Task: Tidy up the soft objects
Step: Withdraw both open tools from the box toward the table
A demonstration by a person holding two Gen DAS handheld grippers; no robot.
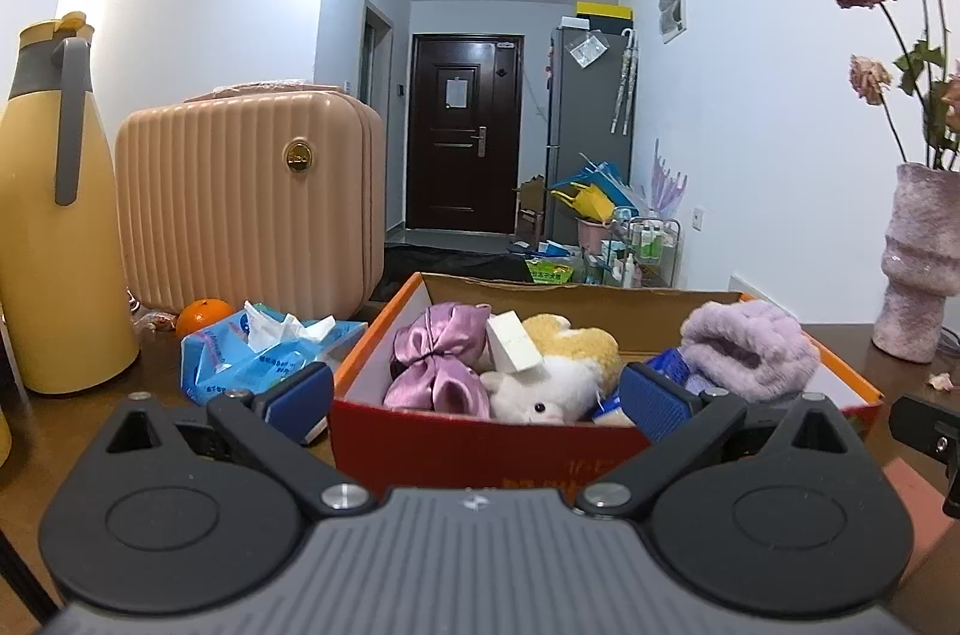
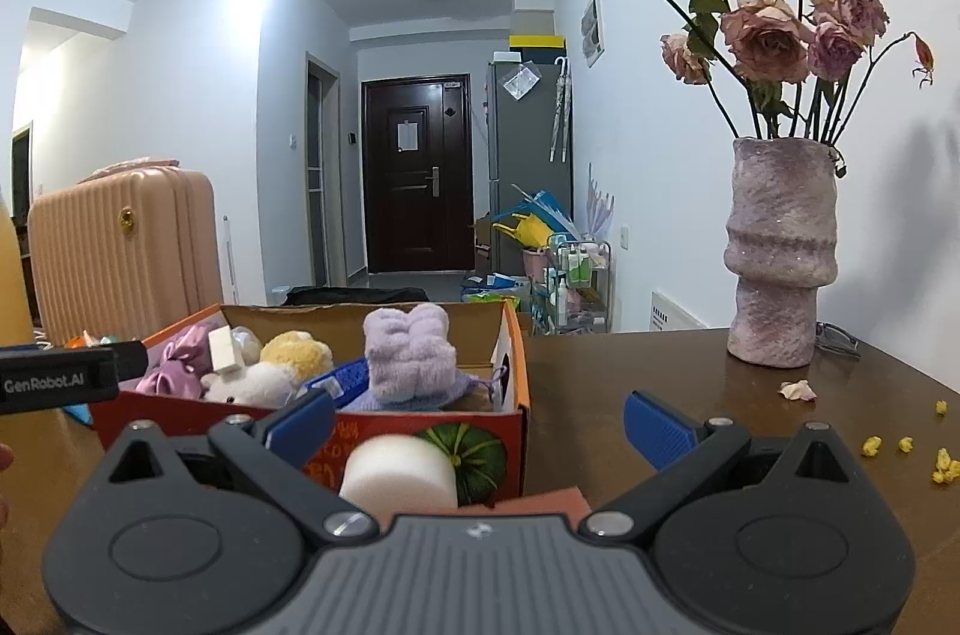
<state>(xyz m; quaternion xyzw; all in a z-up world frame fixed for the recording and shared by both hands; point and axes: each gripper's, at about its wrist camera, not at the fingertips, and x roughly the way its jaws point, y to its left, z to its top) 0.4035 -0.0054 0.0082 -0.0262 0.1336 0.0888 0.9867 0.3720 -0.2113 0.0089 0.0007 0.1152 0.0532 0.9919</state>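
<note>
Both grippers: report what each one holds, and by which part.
Nothing is held. The left gripper has its jaws spread wide in front of the orange box. The right gripper is open too; the white foam roll lies between its jaws, ungripped.

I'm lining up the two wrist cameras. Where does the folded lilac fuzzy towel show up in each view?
Left wrist view: the lilac towel sits right of centre, at the right end of the orange box, above the right blue pad.
Right wrist view: the lilac towel stands near centre, inside the orange box, just left of its right wall.
Shared landmark: the dark front door down the hallway.
</note>
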